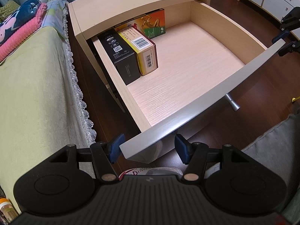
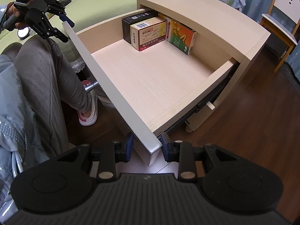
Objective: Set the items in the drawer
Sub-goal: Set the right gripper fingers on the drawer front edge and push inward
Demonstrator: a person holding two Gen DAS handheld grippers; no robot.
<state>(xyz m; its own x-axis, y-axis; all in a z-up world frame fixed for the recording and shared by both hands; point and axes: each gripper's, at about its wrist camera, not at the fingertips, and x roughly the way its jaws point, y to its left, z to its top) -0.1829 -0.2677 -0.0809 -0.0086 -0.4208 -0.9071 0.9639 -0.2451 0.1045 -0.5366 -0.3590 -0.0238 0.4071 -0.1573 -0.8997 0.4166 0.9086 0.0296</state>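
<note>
Left wrist view: drawer (image 1: 187,71) pulled wide out of the bedside cabinet (image 1: 131,1), filling the centre of the frame. Left claw (image 1: 149,148) at bottom centre, fingers spread apart w/ the near corner of the white drawer front (image 1: 206,101) sitting between them; can't tell if either pad touches it. Nothing held. Three boxes sit at the drawer's back left, upper centre of frame: black box (image 1: 120,56) against the left wall, yellow-and-maroon box (image 1: 142,48) touching it on its right, orange-and-green box (image 1: 153,25) standing behind them under the cabinet top. Rest of drawer floor is bare. Metal knob (image 1: 233,104) sticks out below the front, right of centre. Bed (image 1: 33,93) w/ lace-edged green cover along the left. Right claw (image 1: 285,35) at the right edge, by the far end of the front.

Right wrist view: right claw (image 2: 147,146) at bottom centre, fingers apart, straddling the other end of the drawer front (image 2: 105,78); contact unclear. Same three boxes at upper centre: black box (image 2: 131,19), yellow-and-maroon box (image 2: 148,33), orange-and-green box (image 2: 180,35). Left claw (image 2: 65,29) at upper left, open astride the front's far end, gripped by a hand (image 2: 14,16). Person's grey trouser leg (image 2: 46,78) and shoe (image 2: 88,115) at left.
</note>
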